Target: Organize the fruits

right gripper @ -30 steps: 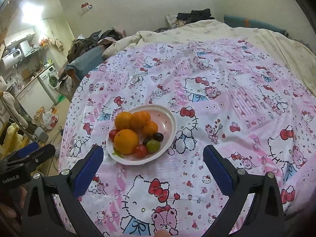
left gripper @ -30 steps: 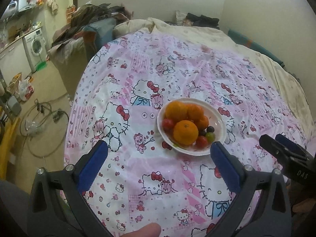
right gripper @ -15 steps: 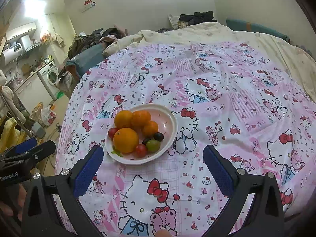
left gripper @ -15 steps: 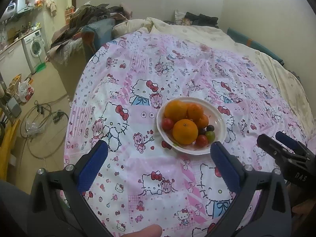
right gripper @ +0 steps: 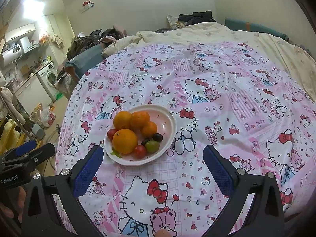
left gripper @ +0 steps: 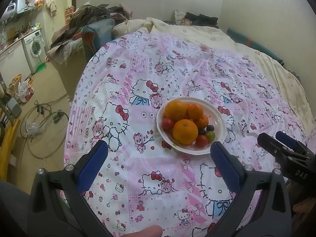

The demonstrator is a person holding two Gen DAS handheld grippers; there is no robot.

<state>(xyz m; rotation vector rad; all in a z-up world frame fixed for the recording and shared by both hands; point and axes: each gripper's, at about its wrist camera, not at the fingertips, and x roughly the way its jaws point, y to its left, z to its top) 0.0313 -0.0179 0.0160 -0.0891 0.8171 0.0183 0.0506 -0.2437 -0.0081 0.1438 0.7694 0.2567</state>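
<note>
A white bowl (left gripper: 220, 118) (right gripper: 167, 116) sits on the pink cartoon-cat bedspread (left gripper: 138, 90) (right gripper: 227, 102). It holds several oranges (left gripper: 185, 131) (right gripper: 124, 141), red cherry tomatoes (left gripper: 167, 123) (right gripper: 140, 151), a green one (left gripper: 210, 135) (right gripper: 152, 146) and dark grapes (left gripper: 210, 127) (right gripper: 157, 137). My left gripper (left gripper: 159, 161) hovers open just short of the bowl, its right pad near the rim. My right gripper (right gripper: 153, 166) is open too, the bowl ahead to its left. Nothing lies between either pair of fingers. Each gripper shows at the edge of the other's view.
The bed's left edge drops to a floor with hoses (left gripper: 39, 118) and bags (left gripper: 24, 90). A clothes pile (left gripper: 85, 21) lies beyond the bed's far left corner, and a washing machine (left gripper: 34, 47) stands against the left wall. A cream quilt (right gripper: 217, 33) covers the far end.
Both views have drifted slightly; the bowl sits a touch nearer and lower in the right wrist view. Both grippers stay open, and the fruit has not moved.
</note>
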